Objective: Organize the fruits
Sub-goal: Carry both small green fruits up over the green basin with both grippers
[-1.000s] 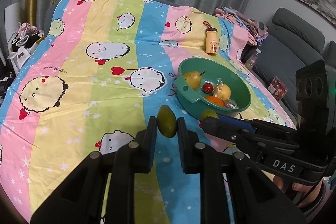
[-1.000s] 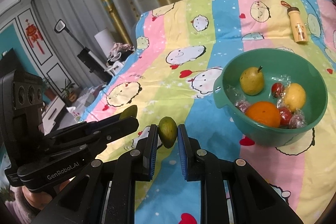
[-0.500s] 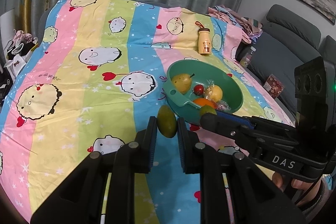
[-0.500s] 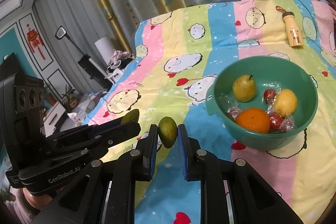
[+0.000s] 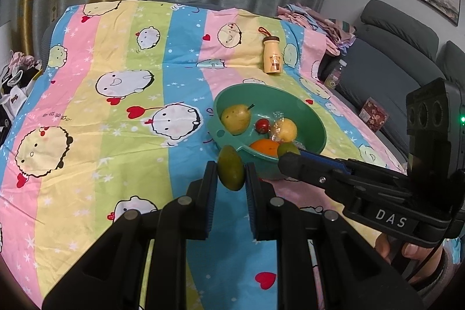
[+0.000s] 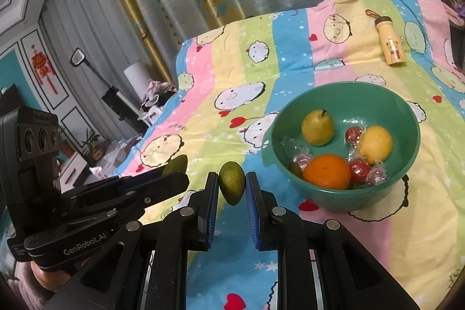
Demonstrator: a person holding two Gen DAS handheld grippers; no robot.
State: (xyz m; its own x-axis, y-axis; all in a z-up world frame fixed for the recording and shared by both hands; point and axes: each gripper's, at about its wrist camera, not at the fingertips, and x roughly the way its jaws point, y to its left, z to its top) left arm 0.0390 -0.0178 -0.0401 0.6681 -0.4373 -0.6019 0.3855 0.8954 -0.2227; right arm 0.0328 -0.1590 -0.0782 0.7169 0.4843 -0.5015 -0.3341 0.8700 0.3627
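Note:
My left gripper (image 5: 231,173) is shut on a green mango (image 5: 231,172), held above the bedsheet just left of the green bowl (image 5: 290,98). My right gripper (image 6: 232,185) is shut on a second green mango (image 6: 231,186), held left of the bowl (image 6: 407,112). The bowl holds a pear (image 6: 317,128), an orange (image 6: 327,172), a lemon (image 6: 375,143), small red fruits (image 6: 359,170) and wrapped sweets. Each gripper shows in the other's view: the right one (image 5: 286,154) beside the bowl's near rim, the left one (image 6: 175,167) at the left.
A small yellow bottle (image 5: 271,55) lies on the striped cartoon bedsheet (image 5: 116,112) behind the bowl. A grey sofa (image 5: 401,48) stands to the right of the bed, with folded clothes (image 5: 314,19) at the bed's far corner. Curtains hang behind.
Both grippers have pulled back and up a little with their mangoes, so the bowl sits lower and farther in both views. The grips have not changed.

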